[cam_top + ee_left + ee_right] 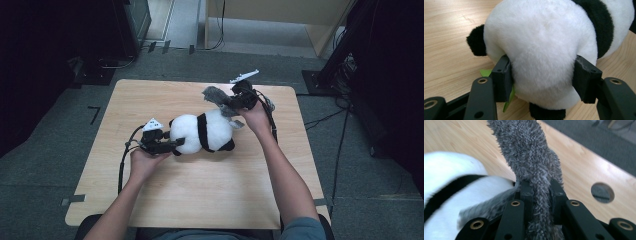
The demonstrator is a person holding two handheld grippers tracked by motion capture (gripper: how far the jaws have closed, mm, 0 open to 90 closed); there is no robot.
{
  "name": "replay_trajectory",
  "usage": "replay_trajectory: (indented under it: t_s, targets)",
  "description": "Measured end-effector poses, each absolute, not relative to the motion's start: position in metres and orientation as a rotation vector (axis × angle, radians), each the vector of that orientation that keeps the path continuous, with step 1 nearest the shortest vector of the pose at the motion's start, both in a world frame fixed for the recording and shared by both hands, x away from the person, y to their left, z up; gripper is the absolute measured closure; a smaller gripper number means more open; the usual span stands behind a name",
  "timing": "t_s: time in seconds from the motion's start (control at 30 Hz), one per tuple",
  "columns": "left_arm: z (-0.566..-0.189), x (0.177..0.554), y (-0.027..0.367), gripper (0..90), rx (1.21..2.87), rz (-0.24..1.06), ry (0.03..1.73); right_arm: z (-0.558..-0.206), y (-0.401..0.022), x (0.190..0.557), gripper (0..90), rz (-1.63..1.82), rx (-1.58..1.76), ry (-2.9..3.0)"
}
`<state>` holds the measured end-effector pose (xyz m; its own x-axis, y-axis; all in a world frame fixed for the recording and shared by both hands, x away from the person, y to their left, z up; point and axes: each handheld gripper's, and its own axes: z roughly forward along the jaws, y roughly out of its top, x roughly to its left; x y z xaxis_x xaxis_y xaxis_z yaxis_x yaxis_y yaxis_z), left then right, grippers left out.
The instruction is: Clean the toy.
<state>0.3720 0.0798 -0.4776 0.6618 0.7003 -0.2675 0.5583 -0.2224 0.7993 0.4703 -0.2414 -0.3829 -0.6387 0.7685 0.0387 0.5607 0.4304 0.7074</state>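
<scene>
**Two grippers, one panda, one grey scrap of fabric**

Two hands are at work over the wooden table (200,190). On the left side, the left gripper (172,145) lies low and level, its jaws set about halfway apart and pressed into the white rump of the plush panda (202,132). The left gripper view shows it plainly: black pads (504,75) sink into the fur on both flanks, a black paw pokes out below, and a sliver of green tag (509,97) peeks out beside the left pad. The panda lies on its side near the table's middle, its black band running across the body.

Moving right, the right gripper (232,106) sits above the panda's far end, close to the table's back edge. Its jaws are pinched nearly together on a shaggy grey cloth (529,152), which rises twisted from between the pads and stands lifted over the toy. A round hole (602,192) in the tabletop shows just beyond.
</scene>
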Motion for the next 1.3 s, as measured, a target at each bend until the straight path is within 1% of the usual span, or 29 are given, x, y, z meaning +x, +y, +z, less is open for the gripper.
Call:
replay_trajectory:
  t_s: [0.23,0.4,0.67,0.83,0.93,1.03,1.07,1.13,1.17,1.2,1.3]
  targets:
    - [-0.478,0.372,0.08,37.0,1.898,0.181,0.988,-0.367,-0.226,0.454,77.9,1.11,1.099,2.406]
    - [-0.478,0.372,0.08,35.7,1.898,0.186,0.986,-0.362,-0.21,0.439,77.6,1.123,1.04,2.435]
    - [-0.477,0.372,0.08,35.7,1.895,0.187,0.989,-0.372,-0.188,0.423,76.3,1.145,0.973,2.483]
    - [-0.477,0.371,0.079,35.8,1.895,0.192,0.985,-0.382,-0.174,0.418,76.1,1.089,0.915,2.51]
    - [-0.477,0.371,0.079,36.2,1.895,0.192,0.987,-0.386,-0.169,0.418,73.0,1.087,0.91,2.52]
    - [-0.477,0.371,0.078,36.7,1.891,0.191,0.992,-0.388,-0.166,0.417,62.3,1.118,0.894,2.491]
    - [-0.477,0.371,0.078,36.9,1.891,0.191,0.992,-0.388,-0.165,0.417,62.8,1.116,0.898,2.486]
    - [-0.477,0.371,0.078,37.1,1.892,0.191,0.994,-0.39,-0.16,0.417,72.5,1.087,0.883,2.483]
    - [-0.477,0.371,0.078,37.2,1.889,0.188,0.995,-0.391,-0.157,0.416,74.8,1.075,0.879,2.479]
    - [-0.477,0.371,0.078,37.2,1.892,0.19,0.993,-0.389,-0.154,0.415,76.3,1.09,0.88,2.47]
    - [-0.477,0.371,0.078,37.3,1.892,0.193,0.992,-0.384,-0.145,0.412,77.3,1.166,0.865,2.462]
